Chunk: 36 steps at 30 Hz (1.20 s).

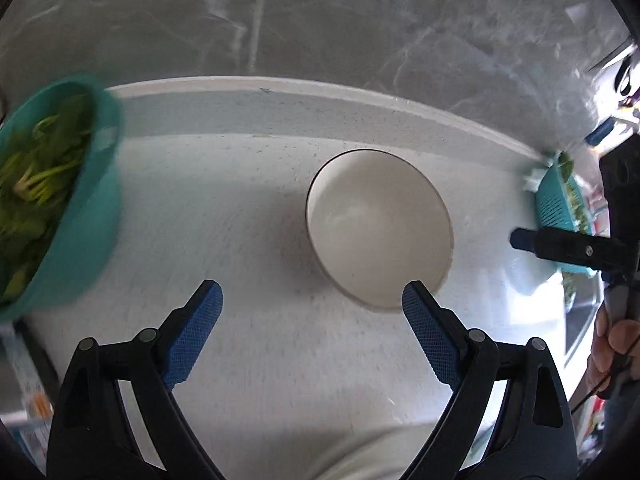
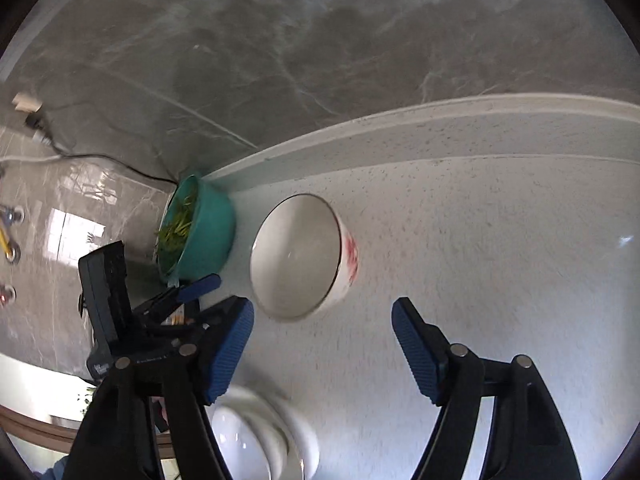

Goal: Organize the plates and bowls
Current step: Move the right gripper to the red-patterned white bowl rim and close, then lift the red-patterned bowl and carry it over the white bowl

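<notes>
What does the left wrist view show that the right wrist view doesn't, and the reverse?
Only the left wrist view: a teal strainer basket of greens at the right edge and a person's hand.

Only the right wrist view: the red pattern on the white bowl's outside, stacked white dishes near the bottom, and a wall socket with its cable.

Both: the white bowl, the teal bowl of greens, the speckled countertop, and both tongs open and empty.

Grey marble wall (image 1: 320, 20), speckled white counter (image 1: 260, 340)
</notes>
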{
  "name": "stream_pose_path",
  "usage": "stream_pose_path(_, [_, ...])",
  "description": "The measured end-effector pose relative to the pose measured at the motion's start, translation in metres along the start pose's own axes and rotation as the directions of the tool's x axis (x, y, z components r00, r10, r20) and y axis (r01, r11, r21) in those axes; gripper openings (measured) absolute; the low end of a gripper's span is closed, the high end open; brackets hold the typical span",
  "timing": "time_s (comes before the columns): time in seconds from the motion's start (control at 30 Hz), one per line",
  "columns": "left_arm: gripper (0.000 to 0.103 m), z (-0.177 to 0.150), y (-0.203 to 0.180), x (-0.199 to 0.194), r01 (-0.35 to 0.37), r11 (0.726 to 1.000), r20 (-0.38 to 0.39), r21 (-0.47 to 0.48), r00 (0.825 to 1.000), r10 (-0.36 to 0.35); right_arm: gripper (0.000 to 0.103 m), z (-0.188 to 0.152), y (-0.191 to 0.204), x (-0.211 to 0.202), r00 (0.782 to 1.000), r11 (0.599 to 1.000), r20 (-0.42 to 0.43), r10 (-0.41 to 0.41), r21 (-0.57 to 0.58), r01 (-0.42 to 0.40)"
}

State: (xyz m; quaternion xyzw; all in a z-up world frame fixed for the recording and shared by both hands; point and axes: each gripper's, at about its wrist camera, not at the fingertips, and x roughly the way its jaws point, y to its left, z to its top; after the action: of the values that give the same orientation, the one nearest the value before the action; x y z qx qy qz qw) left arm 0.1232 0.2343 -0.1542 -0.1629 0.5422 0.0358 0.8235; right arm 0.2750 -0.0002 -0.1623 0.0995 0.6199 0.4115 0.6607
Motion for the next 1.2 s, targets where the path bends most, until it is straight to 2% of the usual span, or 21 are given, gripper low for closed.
stream_pose_path(0.07, [0.091, 0.007, -0.004, 0.014, -0.009, 1.0, -0.022, 0.02, 1.0, 0.009, 0.072, 0.008, -0.003, 0.021, 1.0, 1.0, -0.02, -0.005, 0.009, 0.005])
stream_pose_path(0.13, [0.084, 0.014, -0.006, 0.028, -0.028, 0.999, -0.044, 0.032, 0.999, 0.03, 0.07, 0.016, -0.004, 0.04, 0.999, 1.0, -0.038, 0.014, 0.016, -0.014])
stream_pose_path(0.27, [0.082, 0.023, -0.004, 0.049, -0.047, 0.999, -0.074, 0.02, 0.996, 0.048, 0.065, 0.027, -0.009, 0.067, 0.998, 0.999, -0.065, 0.025, 0.022, -0.023])
stream_pose_path(0.37, [0.07, 0.031, 0.001, 0.055, -0.027, 1.0, -0.072, 0.006, 0.997, 0.028, 0.058, 0.03, -0.011, 0.075, 0.996, 0.999, -0.082, 0.026, 0.025, -0.024])
stream_pose_path(0.43, [0.053, 0.037, 0.005, 0.055, 0.005, 1.0, -0.062, -0.004, 0.998, -0.005, 0.057, 0.03, -0.018, 0.073, 0.995, 0.998, -0.089, 0.046, 0.047, -0.042])
stream_pose_path(0.57, [0.048, 0.046, 0.013, 0.058, 0.038, 0.999, -0.067, -0.02, 0.997, -0.039, 0.057, 0.032, -0.033, 0.072, 0.993, 0.995, -0.097, 0.062, 0.079, -0.054])
stream_pose_path(0.67, [0.038, 0.047, 0.022, 0.061, 0.057, 0.997, -0.09, -0.047, 0.994, -0.061, 0.057, 0.029, -0.04, 0.073, 0.991, 0.996, -0.125, 0.047, 0.081, -0.037])
stream_pose_path(0.7, [0.033, 0.048, 0.024, 0.063, 0.057, 0.997, -0.097, -0.05, 0.993, -0.062, 0.053, 0.028, -0.04, 0.073, 0.991, 0.997, -0.129, 0.031, 0.069, -0.022])
stream_pose_path(0.73, [0.027, 0.049, 0.026, 0.063, 0.057, 0.997, -0.104, -0.05, 0.993, -0.061, 0.044, 0.028, -0.039, 0.073, 0.99, 0.998, -0.137, 0.031, 0.066, -0.022])
stream_pose_path(0.8, [0.02, 0.05, 0.03, 0.066, 0.064, 0.996, -0.114, -0.057, 0.991, -0.071, 0.029, 0.028, -0.037, 0.075, 0.989, 0.998, -0.144, 0.025, 0.061, -0.016])
stream_pose_path(0.83, [0.015, 0.055, 0.03, 0.07, 0.087, 0.994, -0.114, -0.065, 0.989, -0.094, 0.026, 0.028, -0.036, 0.075, 0.989, 0.998, -0.145, 0.026, 0.057, -0.018])
stream_pose_path(0.9, [0.011, 0.054, 0.038, 0.07, 0.096, 0.993, -0.113, -0.072, 0.988, -0.104, 0.026, 0.029, -0.033, 0.08, 0.988, 0.998, -0.154, 0.023, 0.055, -0.014])
stream_pose_path(1.2, [0.01, 0.054, 0.034, 0.073, 0.103, 0.992, -0.115, -0.078, 0.987, -0.112, 0.026, 0.03, -0.037, 0.079, 0.986, 0.996, -0.16, 0.036, 0.081, -0.023])
